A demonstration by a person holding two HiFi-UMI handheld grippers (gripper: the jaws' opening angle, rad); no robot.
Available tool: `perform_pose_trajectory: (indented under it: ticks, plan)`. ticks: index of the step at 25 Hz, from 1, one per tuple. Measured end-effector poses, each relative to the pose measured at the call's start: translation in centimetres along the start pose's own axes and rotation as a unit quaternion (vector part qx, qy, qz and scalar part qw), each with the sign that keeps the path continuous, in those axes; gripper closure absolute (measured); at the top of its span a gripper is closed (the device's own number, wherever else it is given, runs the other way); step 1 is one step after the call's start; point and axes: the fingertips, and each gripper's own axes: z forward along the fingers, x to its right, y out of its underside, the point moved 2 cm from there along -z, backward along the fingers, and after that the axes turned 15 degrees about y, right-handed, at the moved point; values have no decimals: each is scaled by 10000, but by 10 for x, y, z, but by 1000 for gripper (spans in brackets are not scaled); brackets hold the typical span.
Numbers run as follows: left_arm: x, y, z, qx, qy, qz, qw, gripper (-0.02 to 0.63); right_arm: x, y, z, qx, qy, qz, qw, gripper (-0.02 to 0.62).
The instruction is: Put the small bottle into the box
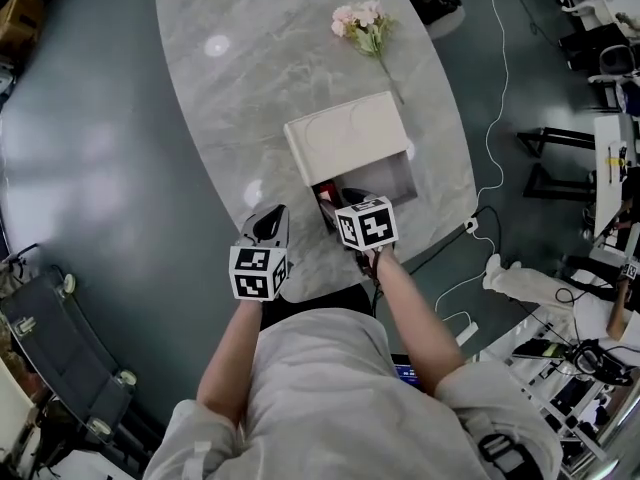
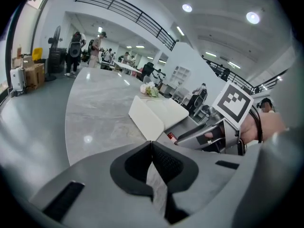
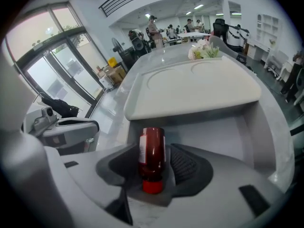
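A small dark-red bottle (image 3: 152, 156) with a red cap is clamped upside-down between the jaws of my right gripper (image 3: 153, 169), cap towards the camera. It hangs at the near edge of the white box (image 3: 213, 139), whose lid (image 3: 194, 87) stands open behind the cavity. In the head view the right gripper (image 1: 328, 198) is at the box's (image 1: 390, 180) front left corner, and the bottle (image 1: 323, 198) shows only as a red sliver. My left gripper (image 1: 270, 226) is shut and empty, just left of the right one, over the table's near edge.
The box sits on an oval grey marble table (image 1: 250, 78). A bunch of pink flowers (image 1: 362, 23) lies beyond the box. White cables (image 1: 495, 118) trail on the floor to the right. People stand far off in the hall.
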Motion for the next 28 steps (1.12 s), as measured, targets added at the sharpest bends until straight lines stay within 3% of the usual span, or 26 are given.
perform_pose_trajectory:
  ticks: [3,5,7,11,18,28]
  plan:
    - [2,-10,-6,9,158,143,9998,583,-4,-6,-12,367,183,76,9991,381]
    - [4,-19,-12,29,282,245,9993,583,-8,-12,-26,703,392,197,9966,505]
    - [7,-26,-20,75,390,321,9987,583,-14,-19,-43,1146,553,452,9908,557]
    - [14,-36,-31,150,599,447,9971,583,-29,-21,-73,1777,857,825,9769,570]
    - [46,-40,-42,70,1064,849,9907,583,-41,0,-120,2222,1283,918,9622,571]
    - [113,-65,-81,703,976,1146,9861,583,-31,5,-210,3349,1456,910,9265,571]
